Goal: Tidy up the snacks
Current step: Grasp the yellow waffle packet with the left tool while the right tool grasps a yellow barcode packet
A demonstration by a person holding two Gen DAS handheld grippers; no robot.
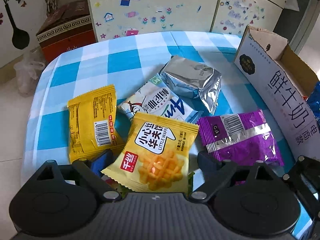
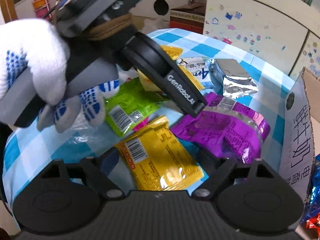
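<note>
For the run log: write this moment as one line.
left gripper: open around yellow waffle packet | right gripper: open over yellow packet | purple packet: on table | milk box: right

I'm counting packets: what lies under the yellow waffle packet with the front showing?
The waffle packet overlaps a white-blue packet and a green edge. What lies beneath its middle is covered.

Cream sticker-covered cabinets (image 1: 156,8) behind a blue-checked table (image 1: 124,48) (pale tiled floor (image 1: 12,120) beside).
</note>
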